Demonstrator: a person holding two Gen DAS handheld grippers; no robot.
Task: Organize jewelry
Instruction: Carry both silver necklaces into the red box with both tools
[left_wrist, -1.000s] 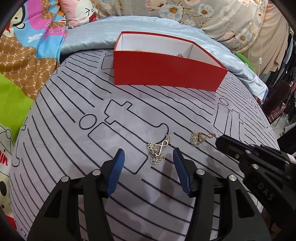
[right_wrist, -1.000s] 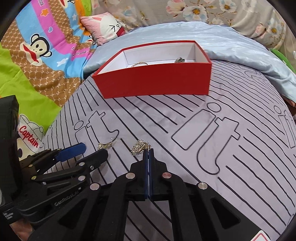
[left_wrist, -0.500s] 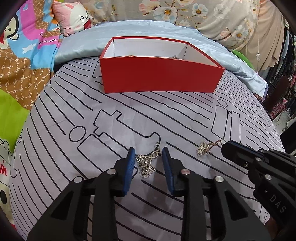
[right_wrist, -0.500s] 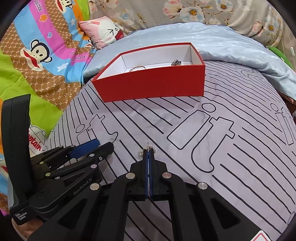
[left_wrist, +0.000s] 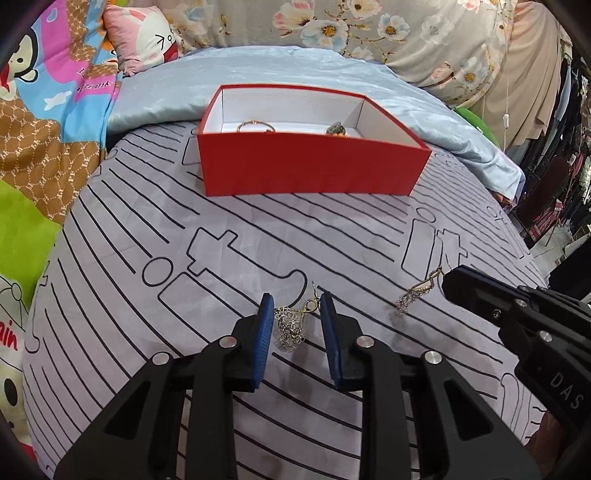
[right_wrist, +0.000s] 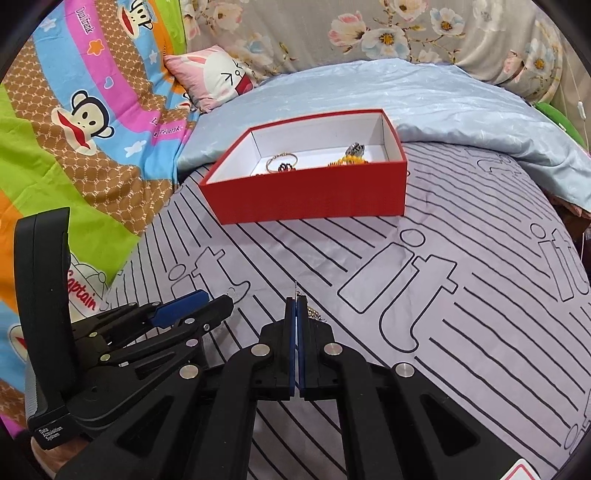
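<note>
- The filigree earring lies on the grey striped sheet, between the blue pads of the left gripper. The jaws stand partly open, close on either side, and it is hard to tell whether either pad touches the earring; nothing is gripped.
- Risk: the piece is flat, thin and loose-linked. If the jaws shut too high, the pads could meet above it or catch only the hook, so the body dangles or slips out.
- The soft sheet could bunch into the jaws along with the metal, and the hook could snag the cloth on lifting.
- The second earring hangs by its hook from the tip of the right gripper, whose jaws are pressed together on that thin wire; its lacy body trails down towards the sheet on the right.
- Risk: so slight a pinch could let go with a quick swing, and the earring would drop short of the box.
- The red box stands farther off on the sheet, with a gold bangle and other pieces already inside. Its near wall is tall; a low carry could catch a dangling earring on the rim.
- The two grippers are near each other, so moving both at once could make them collide.
</note>
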